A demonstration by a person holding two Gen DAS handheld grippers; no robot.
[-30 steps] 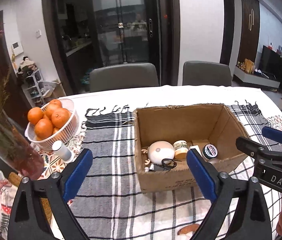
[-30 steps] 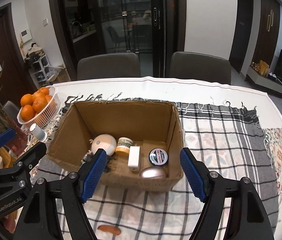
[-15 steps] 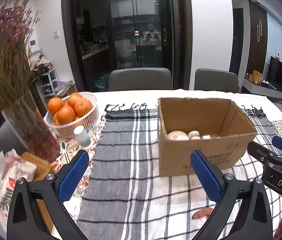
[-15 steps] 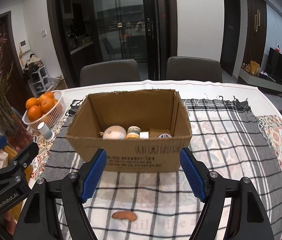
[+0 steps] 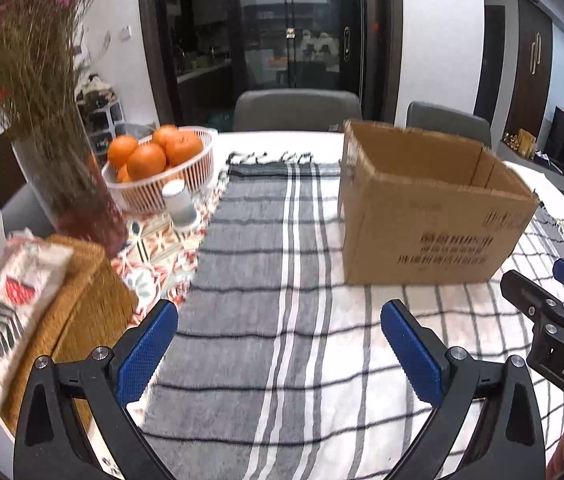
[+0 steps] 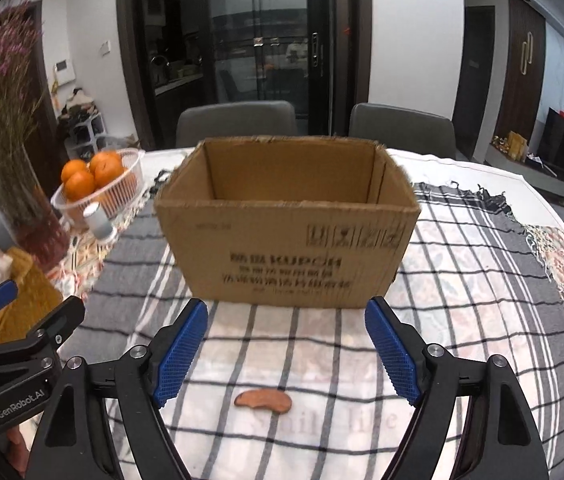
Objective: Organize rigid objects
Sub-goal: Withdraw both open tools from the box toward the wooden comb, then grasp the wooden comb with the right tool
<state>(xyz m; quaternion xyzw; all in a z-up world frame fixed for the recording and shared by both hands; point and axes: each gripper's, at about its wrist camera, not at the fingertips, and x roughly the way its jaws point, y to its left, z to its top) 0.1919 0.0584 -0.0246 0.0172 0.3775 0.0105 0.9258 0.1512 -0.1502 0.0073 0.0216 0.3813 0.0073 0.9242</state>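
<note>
Left wrist view: one open brown cardboard box (image 5: 430, 216) ahead-right of the left tool (image 5: 282, 352), its print too blurred to read. One white ribbed basket (image 5: 197, 168) of oranges ahead-left. Left tool spread wide, nothing between its pads. Right tool's body at right reads "DAS".

Right wrist view: same box dead ahead of the right tool (image 6: 286, 356); jaws opening, empty. One flat orange-brown chip (image 6: 263, 401) on the checked-cloth worktop (image 6: 482, 320) between the pads, untouched. Left tool's body reads "GenRobot.AI".

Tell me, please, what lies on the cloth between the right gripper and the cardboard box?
Only checked cloth: in the right wrist view the stretch from the right gripper, jaws opening and empty, to the cardboard box is bare.
</note>
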